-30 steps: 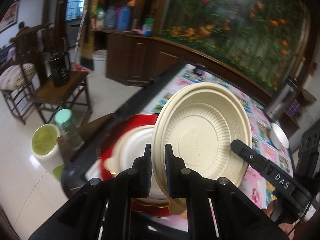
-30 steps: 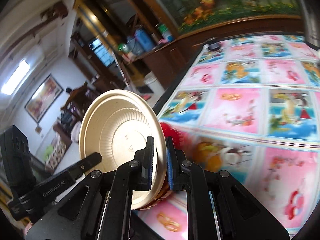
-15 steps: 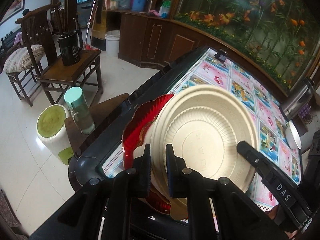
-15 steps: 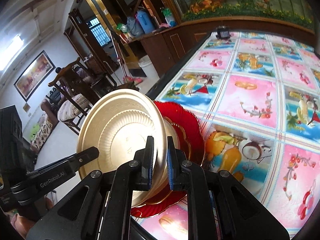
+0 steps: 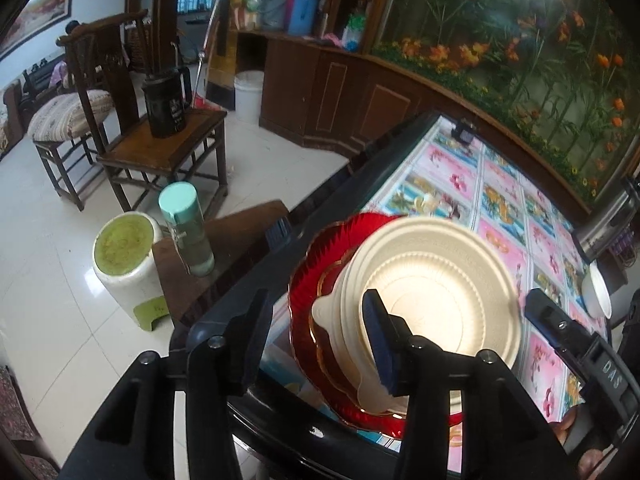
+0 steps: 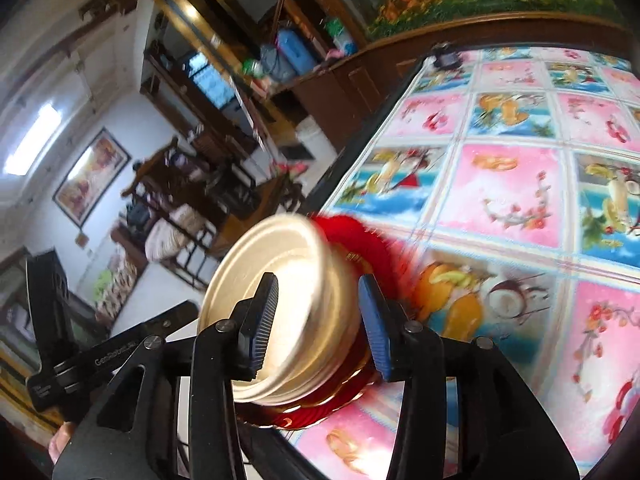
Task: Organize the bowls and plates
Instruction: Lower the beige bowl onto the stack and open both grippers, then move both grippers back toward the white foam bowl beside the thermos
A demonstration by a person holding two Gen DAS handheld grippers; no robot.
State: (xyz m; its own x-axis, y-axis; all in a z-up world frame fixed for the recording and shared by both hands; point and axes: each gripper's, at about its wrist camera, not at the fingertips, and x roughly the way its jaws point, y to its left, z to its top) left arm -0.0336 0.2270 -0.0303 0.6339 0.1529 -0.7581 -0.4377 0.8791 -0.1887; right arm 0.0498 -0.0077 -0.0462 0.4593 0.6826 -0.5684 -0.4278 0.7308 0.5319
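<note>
- The beige disposable plate (image 5: 436, 292) lies on top of a small stack at the near corner of the tabletop (image 5: 500, 208): under it sit other pale plates or bowls, and the whole pile rests on a red plate (image 5: 316, 248) with a scalloped rim.
- The left gripper (image 5: 316, 336) is spread wide and grips nothing; one finger stands off the tabletop edge, the other is in front of the beige plate's near rim.
- The right gripper (image 6: 318, 324) is likewise spread, its fingers on either side of the stack without pinching it. This view is blurred, so I cannot tell whether a pad touches the rim.
- Judged from this, the step in hand is the release: the beige plate is set on the pile and both grippers have let go.
- A small white bowl (image 5: 598, 292) sits well apart, at the far right edge of the tabletop.
- The next move probably calls for drawing both grippers straight back, clear of the rim, so the light stack is not nudged off the corner, then reaching for the white bowl.
</note>
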